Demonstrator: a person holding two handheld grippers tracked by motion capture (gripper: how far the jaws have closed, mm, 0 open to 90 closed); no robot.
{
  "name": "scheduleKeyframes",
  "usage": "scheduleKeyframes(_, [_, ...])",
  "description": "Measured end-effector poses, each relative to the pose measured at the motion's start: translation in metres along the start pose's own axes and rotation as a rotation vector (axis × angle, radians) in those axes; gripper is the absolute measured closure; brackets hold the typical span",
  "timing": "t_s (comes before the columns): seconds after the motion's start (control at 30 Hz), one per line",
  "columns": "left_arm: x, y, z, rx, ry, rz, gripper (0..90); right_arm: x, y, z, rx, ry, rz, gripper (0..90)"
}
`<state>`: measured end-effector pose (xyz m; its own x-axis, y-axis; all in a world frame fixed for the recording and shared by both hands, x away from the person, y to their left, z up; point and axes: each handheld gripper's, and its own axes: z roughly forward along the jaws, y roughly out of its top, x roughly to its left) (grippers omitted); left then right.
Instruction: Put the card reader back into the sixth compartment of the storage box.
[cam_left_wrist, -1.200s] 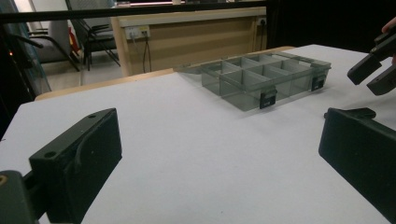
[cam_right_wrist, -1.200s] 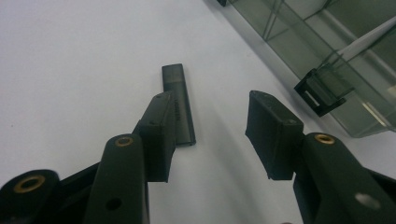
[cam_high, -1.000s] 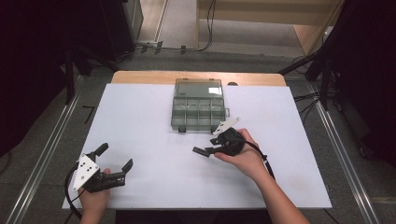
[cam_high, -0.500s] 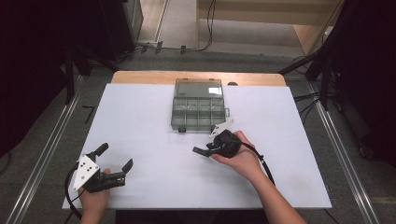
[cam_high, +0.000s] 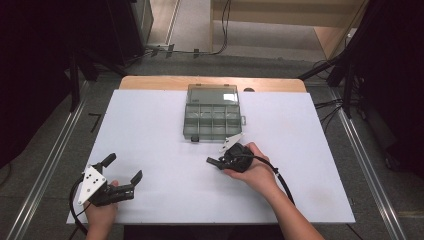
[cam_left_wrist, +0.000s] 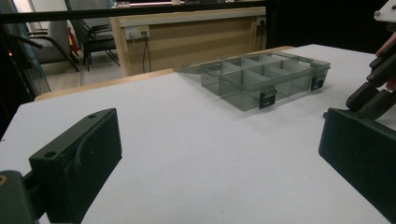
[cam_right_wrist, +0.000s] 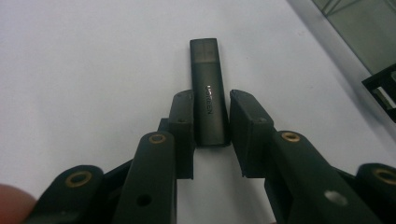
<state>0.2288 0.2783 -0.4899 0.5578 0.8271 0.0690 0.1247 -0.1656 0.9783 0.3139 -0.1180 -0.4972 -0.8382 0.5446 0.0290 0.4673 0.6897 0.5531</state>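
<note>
The white matte tabletop carries everything; taking the smoky translucent plastic compartment box as landmark, its lid lies flat open on the far side and its shallow square cells look empty. The step in hand appears to be the pick-up of a slim dark grey USB stick, a flat rectangular bar with small printed lettering and a paler cap end, lying on the tabletop just in front of the box's near right corner. The right gripper has just been closing, and its two black blocky jaws now clamp the stick's near end from both sides. The next move probably calls for a level lift and a short carry over the box's near wall into a cell. The left gripper, well off from the box's near left corner, rests wide open, holding nothing.
</note>
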Motion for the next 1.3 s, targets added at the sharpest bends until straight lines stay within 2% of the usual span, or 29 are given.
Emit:
scheduleKeyframes(0.2, [0.0, 0.0, 0.0, -0.001, 0.0, 0.0, 0.0, 0.001, 0.0, 0.0, -0.004, -0.003, -0.007, 70.5])
scheduleKeyframes(0.27, [0.0, 0.0, 0.0, 0.0, 0.0, 0.001, 0.0, 0.0, 0.001, -0.001, -0.014, 0.009, 0.001, 70.5])
scheduleKeyframes(0.63, [0.0, 0.0, 0.0, 0.0, 0.0, 0.001, 0.0, -0.005, 0.003, -0.008, -0.034, 0.01, 0.019, 70.5])
scheduleKeyframes(1.3, [0.0, 0.0, 0.0, 0.0, 0.0, 0.0, 0.0, -0.012, 0.011, -0.016, -0.041, 0.002, 0.023, 70.5])
